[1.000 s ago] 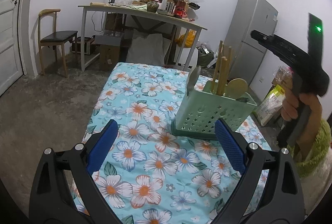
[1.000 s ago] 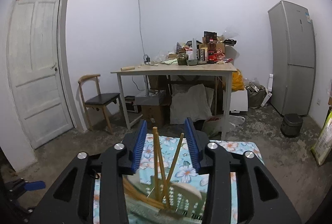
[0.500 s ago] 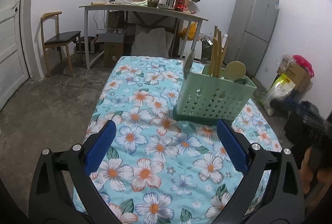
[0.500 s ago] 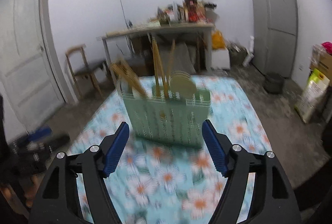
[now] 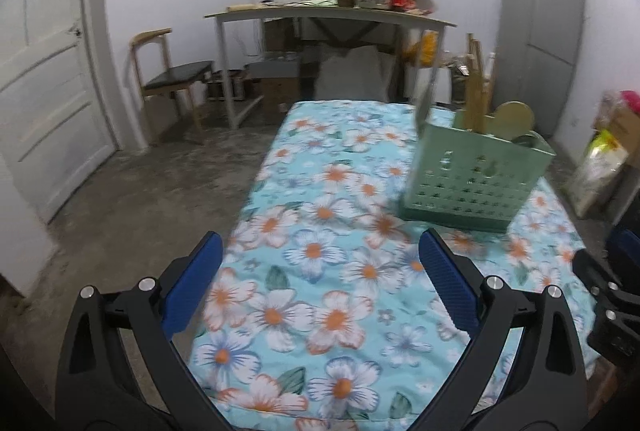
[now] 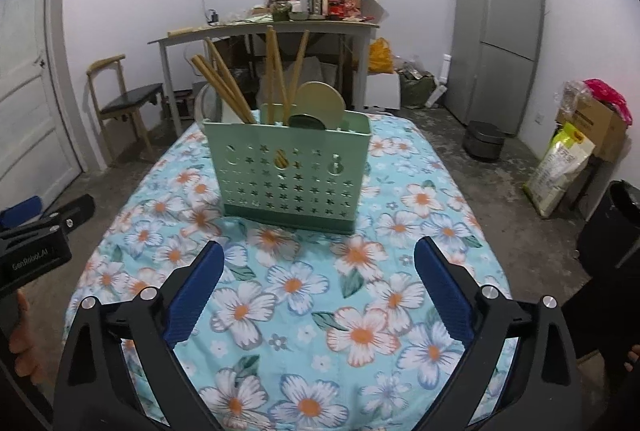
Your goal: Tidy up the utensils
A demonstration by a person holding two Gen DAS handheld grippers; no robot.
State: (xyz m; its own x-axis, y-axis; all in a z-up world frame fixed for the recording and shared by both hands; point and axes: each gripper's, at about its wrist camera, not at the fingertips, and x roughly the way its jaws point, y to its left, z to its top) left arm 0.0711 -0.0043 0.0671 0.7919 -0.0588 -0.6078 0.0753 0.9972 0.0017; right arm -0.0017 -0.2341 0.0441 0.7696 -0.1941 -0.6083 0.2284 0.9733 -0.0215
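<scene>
A: Since both grippers point down at the bench [image 6: 460, 199], which one has the straighter line to the green utensil holder [image 6: 288, 171]?

B: The right gripper [image 6: 318, 295]. The holder stands at its twelve o'clock, upright on the floral cloth, well clear of the jaws, which are opening wide with nothing between them. From the left gripper [image 5: 320, 283] it sits off at about one o'clock.

A: And the left jaws?

B: Spread wide, empty too.

A: The utensils?

B: The chopsticks [image 6: 276, 71] and a round-headed spoon [image 6: 320, 103] already stand inside, long axes near vertical, some leaning toward eleven o'clock. I judge any pull goes upward.
</scene>
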